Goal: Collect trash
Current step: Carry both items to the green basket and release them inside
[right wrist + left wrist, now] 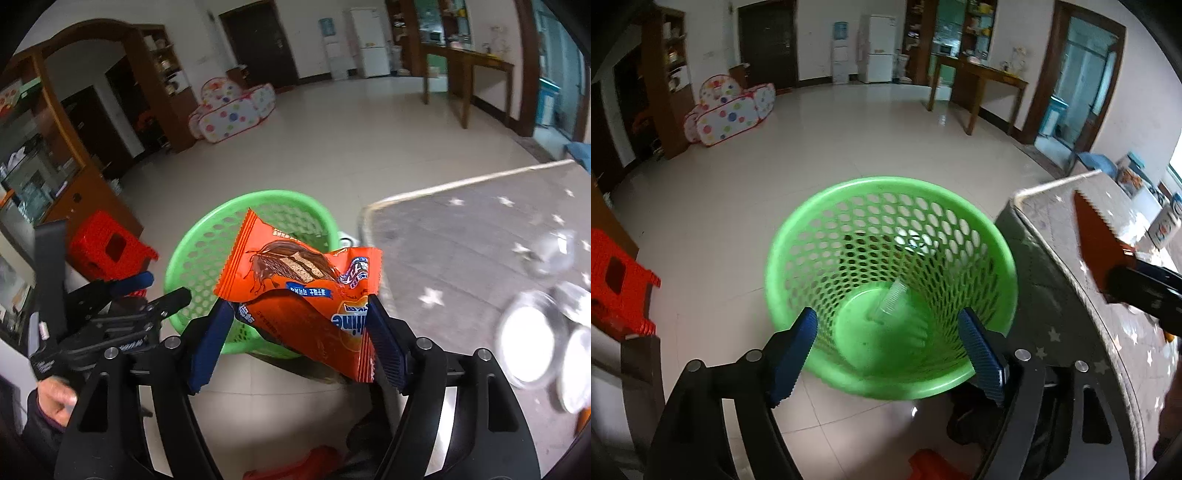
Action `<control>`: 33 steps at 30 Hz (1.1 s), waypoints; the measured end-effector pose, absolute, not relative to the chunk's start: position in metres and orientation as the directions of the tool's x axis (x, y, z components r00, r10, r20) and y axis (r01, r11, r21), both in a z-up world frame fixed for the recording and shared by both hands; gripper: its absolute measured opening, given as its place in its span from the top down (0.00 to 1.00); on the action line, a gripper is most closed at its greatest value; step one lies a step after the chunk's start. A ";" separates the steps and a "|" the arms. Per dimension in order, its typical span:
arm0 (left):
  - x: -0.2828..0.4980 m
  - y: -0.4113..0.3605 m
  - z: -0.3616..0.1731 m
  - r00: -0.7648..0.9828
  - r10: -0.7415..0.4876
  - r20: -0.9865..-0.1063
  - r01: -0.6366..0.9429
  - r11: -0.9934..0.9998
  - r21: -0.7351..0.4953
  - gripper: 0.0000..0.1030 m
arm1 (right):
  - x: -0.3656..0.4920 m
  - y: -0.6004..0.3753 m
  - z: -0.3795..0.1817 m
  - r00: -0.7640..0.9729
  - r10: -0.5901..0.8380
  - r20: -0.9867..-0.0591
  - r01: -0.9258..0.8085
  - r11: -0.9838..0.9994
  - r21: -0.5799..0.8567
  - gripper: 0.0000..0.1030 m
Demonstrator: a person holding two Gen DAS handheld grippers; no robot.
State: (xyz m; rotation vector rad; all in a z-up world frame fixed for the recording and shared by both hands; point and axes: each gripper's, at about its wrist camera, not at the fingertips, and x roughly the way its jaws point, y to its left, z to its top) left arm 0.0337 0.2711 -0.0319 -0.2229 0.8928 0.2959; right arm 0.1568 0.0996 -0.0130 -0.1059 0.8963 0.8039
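Observation:
A green perforated waste basket (pixel 798 240) stands on the floor beside the table; it also shows in the right wrist view (pixel 192 258). A clear plastic cup (pixel 891 301) lies at its bottom. My left gripper (pixel 888 332) is open and empty just above the basket's near rim. My right gripper (pixel 299 325) is shut on an orange snack wrapper (pixel 295 280), held above the table's corner and next to the basket. The wrapper (pixel 1097 243) shows in the left wrist view over the table.
A table with a grey star-patterned cloth (pixel 461 251) is at the right, with shiny metal lids (pixel 532 343) on it. A red plastic stool (pixel 617 284) stands left of the basket. A dotted play tent (pixel 727 107) and a wooden desk (pixel 982 74) stand farther back.

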 end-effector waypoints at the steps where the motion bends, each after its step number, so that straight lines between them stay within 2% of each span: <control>1: 0.032 0.274 -0.031 0.591 0.164 -0.790 -0.352 0.933 -0.070 0.26 | 0.158 0.109 -0.016 0.348 0.585 -0.733 -0.672 0.701 0.240 0.29; 6: 0.009 0.290 -0.028 0.595 0.186 -0.782 -0.409 0.907 -0.095 0.25 | 0.161 0.134 -0.026 0.302 0.605 -0.737 -0.690 0.672 0.269 0.23; 11: -0.007 0.295 -0.026 0.592 0.211 -0.778 -0.438 0.894 -0.090 0.24 | 0.168 0.145 -0.024 0.250 0.665 -0.704 -0.678 0.640 0.363 0.12; 17: -0.012 0.290 -0.021 0.601 0.212 -0.771 -0.433 0.897 -0.090 0.22 | 0.162 0.124 -0.011 0.291 0.668 -0.685 -0.672 0.653 0.351 0.12; 22: -0.004 0.269 -0.017 0.629 0.174 -0.757 -0.382 0.918 -0.106 0.22 | 0.154 0.075 -0.010 0.407 0.576 -0.709 -0.618 0.745 0.251 0.11; 33: 0.031 0.188 -0.015 0.652 0.062 -0.756 -0.230 0.966 -0.120 0.19 | 0.140 -0.073 -0.016 0.597 0.372 -0.711 -0.382 0.911 0.155 0.11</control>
